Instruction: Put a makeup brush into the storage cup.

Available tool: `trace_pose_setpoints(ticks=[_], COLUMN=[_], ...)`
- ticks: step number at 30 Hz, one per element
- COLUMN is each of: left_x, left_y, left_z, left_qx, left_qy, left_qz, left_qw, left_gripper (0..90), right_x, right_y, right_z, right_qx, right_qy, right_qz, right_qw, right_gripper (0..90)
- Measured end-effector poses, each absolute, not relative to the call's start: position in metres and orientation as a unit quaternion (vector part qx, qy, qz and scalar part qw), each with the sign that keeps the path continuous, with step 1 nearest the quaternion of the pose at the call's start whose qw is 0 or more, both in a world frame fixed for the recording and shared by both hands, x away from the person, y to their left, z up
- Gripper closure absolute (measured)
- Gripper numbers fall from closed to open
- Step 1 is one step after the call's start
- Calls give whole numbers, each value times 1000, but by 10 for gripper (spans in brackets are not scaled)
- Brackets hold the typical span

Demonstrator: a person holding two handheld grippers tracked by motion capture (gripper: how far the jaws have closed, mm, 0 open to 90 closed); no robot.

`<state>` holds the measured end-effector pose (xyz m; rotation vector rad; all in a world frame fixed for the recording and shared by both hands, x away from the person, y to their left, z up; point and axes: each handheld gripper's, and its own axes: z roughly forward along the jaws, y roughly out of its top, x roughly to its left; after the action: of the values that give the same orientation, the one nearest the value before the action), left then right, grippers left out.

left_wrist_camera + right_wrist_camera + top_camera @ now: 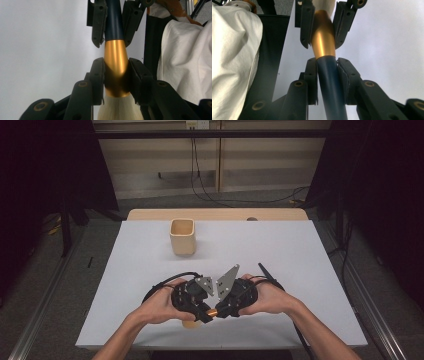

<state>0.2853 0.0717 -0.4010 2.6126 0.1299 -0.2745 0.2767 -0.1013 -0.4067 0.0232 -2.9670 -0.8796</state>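
A brush with a dark blue handle (332, 95), a gold ferrule (116, 57) and white bristles (120, 110) is held level between both hands, just above the table's near edge. My left gripper (116, 68) is shut on the gold ferrule next to the bristles. My right gripper (327, 68) is shut on the dark handle where it meets the ferrule. In the high view the left gripper (199, 314) and the right gripper (221, 312) face each other nose to nose. The gold ferrule (212, 312) shows between them and the bristles (191, 323) poke out below the left one.
A beige square cup (182, 236) stands upright at the far middle of the white table top (280, 250). A wooden strip (215, 214) runs along the far edge. Black cables (270, 276) trail from both grippers. The person's white shirt (185, 62) is close behind the hands.
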Motion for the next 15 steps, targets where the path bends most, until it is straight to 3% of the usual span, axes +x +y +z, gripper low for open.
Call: trace_pose_setpoints(ticks=[11,15], left_x=[287,288], left_y=[73,75], left_z=[-402,-402], left_qx=[959,954], left_qy=[56,75], left_qz=[-105,-102], left_qw=[258,272], left_gripper=[656,561], right_x=[278,279], right_y=[-102,-105], right_z=[-408,-409], right_qx=[2,-3], right_qy=[-959,-961], right_qz=[-280,-272], right_qw=[44,46], right_gripper=[745,745])
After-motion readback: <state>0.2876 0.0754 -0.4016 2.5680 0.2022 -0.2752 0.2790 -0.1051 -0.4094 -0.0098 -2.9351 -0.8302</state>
